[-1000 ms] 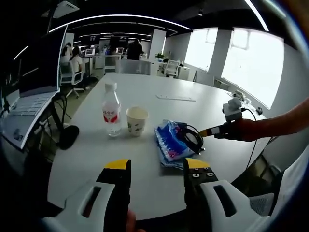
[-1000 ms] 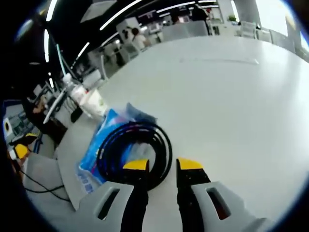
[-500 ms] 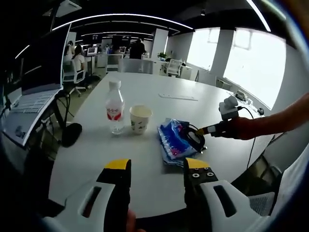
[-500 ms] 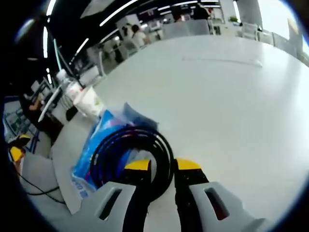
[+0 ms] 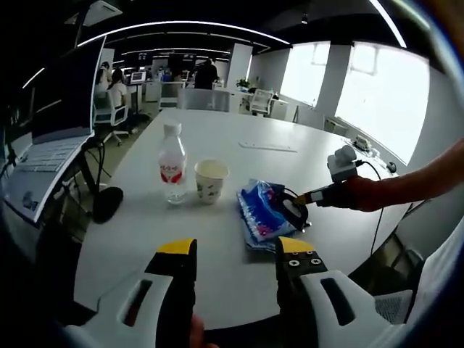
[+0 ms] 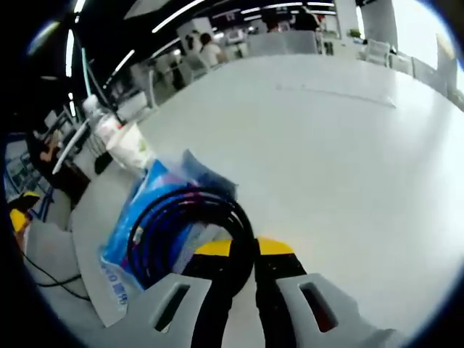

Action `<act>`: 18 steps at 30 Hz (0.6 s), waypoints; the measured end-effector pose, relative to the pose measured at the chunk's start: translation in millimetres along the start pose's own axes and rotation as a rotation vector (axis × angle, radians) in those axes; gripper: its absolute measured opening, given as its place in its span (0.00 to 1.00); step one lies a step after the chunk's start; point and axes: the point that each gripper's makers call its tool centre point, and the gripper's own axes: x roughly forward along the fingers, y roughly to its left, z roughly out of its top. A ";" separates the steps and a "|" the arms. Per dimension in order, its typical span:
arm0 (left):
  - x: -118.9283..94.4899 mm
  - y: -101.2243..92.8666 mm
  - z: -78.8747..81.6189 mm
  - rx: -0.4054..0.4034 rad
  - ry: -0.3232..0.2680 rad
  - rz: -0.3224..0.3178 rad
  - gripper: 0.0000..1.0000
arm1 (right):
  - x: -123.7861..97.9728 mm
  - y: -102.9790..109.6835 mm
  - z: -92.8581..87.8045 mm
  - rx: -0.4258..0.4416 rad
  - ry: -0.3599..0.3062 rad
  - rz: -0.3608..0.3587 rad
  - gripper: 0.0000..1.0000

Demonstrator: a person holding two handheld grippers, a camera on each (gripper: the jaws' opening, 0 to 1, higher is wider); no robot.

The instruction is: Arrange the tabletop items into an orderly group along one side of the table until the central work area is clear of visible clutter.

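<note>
On desk, 3 o'clock of paper cup [image 5: 207, 180] — cable pickup.
Right claw [image 6: 243, 248] pinching black coiled cable [image 6: 190, 230] atop blue packet [image 5: 262, 215]; left claw [image 5: 229, 250] spread, idle. Next, likely: lift clear, set beside water bottle [image 5: 171, 162]. Glossy, looped, floppy.

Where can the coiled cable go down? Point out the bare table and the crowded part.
Bare table runs beyond the blue packet, out to a thin flat strip. Another bare patch lies between the left gripper and the packet. Crowded: water bottle, paper cup, packet and black cable stand in a close row.
</note>
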 end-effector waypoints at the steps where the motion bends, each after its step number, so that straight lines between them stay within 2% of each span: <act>1: 0.2 0.2 0.7 -0.001 -0.002 0.000 0.42 | -0.7 0.5 0.3 0.001 0.000 -0.001 0.06; 18: 0.9 0.1 0.1 -0.017 -0.016 -0.008 0.42 | -7.6 3.5 7.2 0.019 -0.028 0.010 0.04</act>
